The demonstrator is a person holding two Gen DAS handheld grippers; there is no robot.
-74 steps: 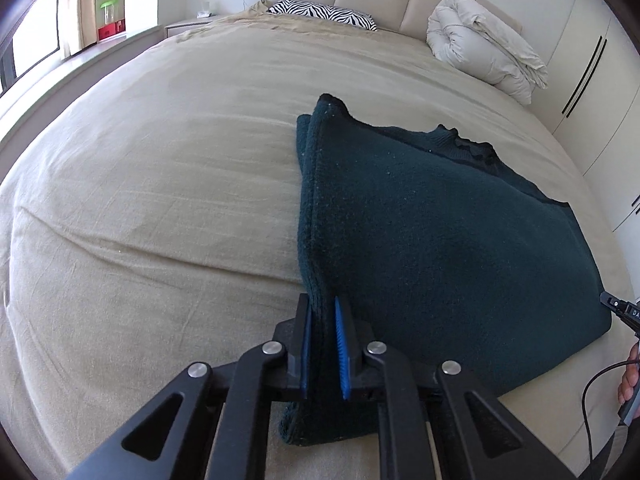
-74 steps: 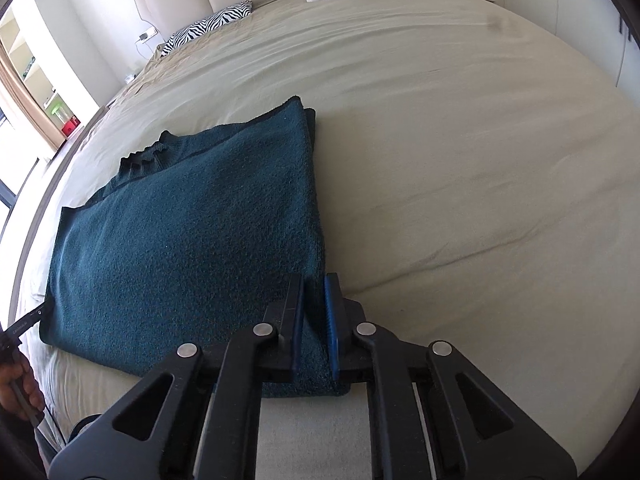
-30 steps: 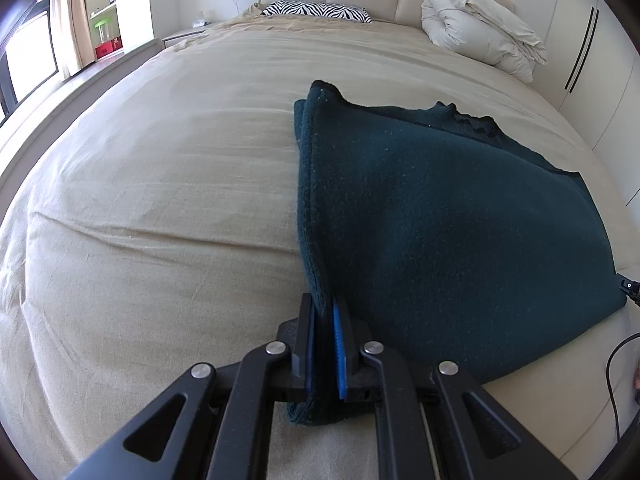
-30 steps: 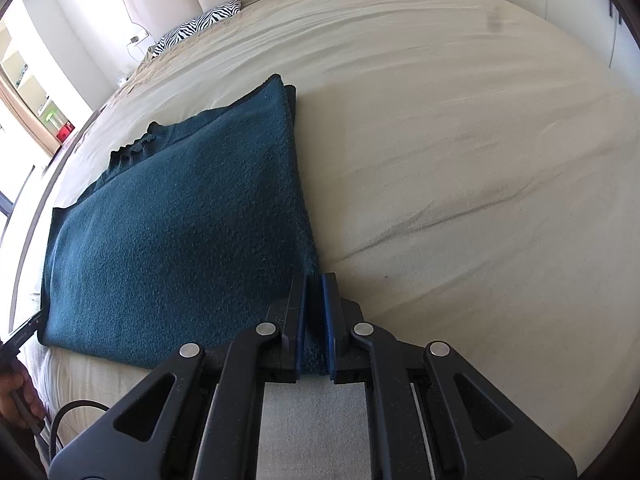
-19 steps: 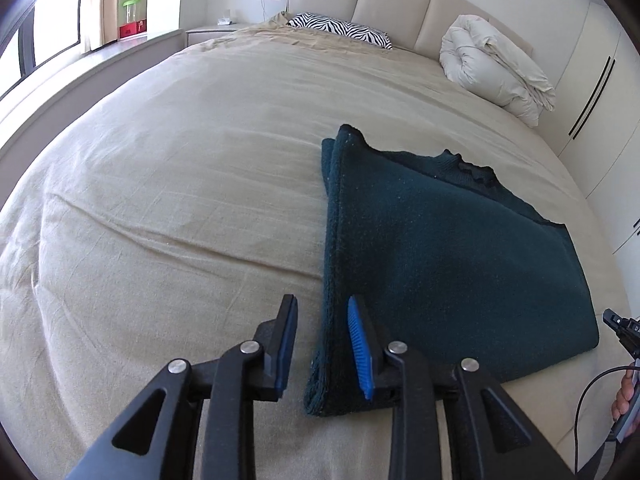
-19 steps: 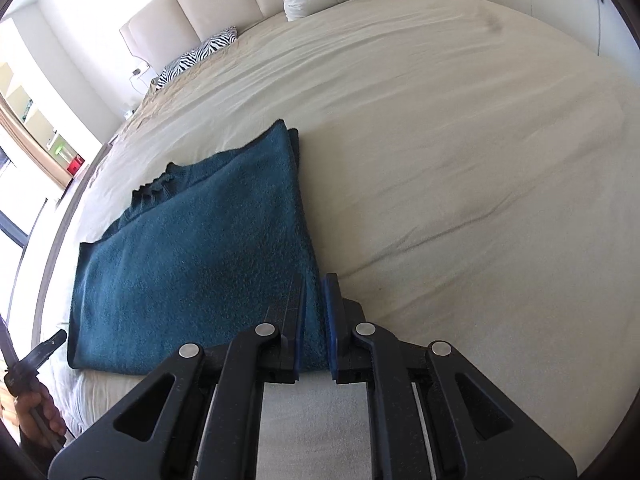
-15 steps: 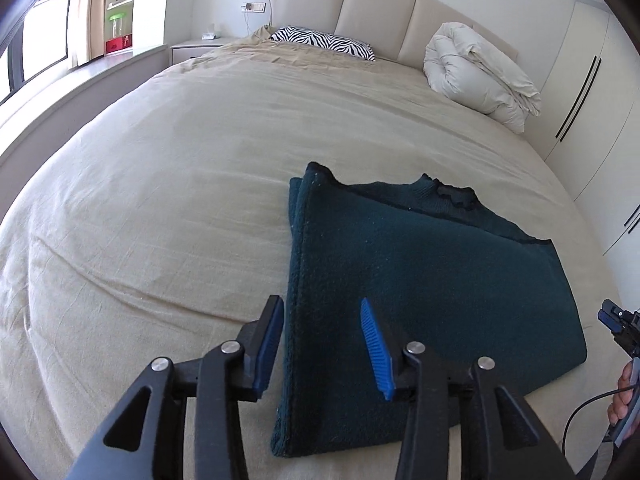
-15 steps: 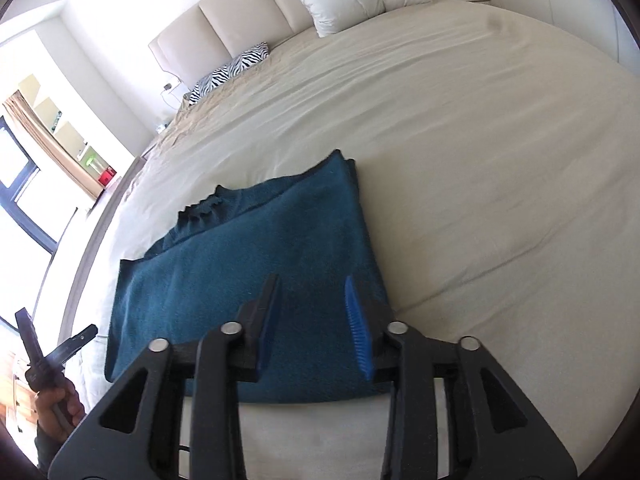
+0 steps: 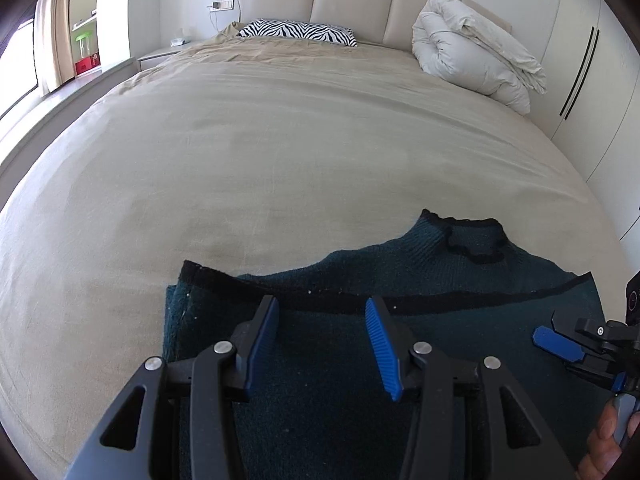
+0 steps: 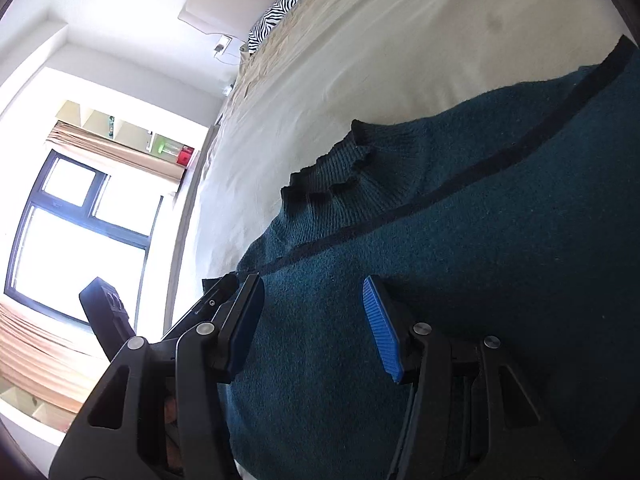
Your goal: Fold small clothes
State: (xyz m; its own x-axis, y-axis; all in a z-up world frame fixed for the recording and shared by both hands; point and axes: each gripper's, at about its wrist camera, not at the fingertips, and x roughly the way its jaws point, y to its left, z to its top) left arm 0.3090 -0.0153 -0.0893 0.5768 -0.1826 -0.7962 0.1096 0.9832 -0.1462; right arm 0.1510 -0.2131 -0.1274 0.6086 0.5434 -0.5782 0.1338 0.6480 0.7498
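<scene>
A dark teal knitted sweater (image 9: 440, 280) with black trim lies folded flat on the beige bed (image 9: 280, 140); its neck opening points toward the headboard. My left gripper (image 9: 320, 328) is open and empty, hovering over the sweater's near left part. My right gripper (image 10: 312, 312) is open and empty, tilted sideways over the sweater (image 10: 460, 260). The right gripper also shows at the right edge of the left wrist view (image 9: 576, 348), and part of the left gripper (image 10: 108, 312) shows at the left of the right wrist view.
A zebra pillow (image 9: 296, 32) and a rolled white duvet (image 9: 476, 64) lie at the headboard. Wardrobe doors (image 9: 592, 80) stand to the right, a window (image 10: 76, 232) and a shelf to the left. Bare bedsheet stretches beyond the sweater.
Both grippers were shut on the sweater's near corners, then opened and let go. Both have since lifted and swung over the sweater; the right one has rolled sideways.
</scene>
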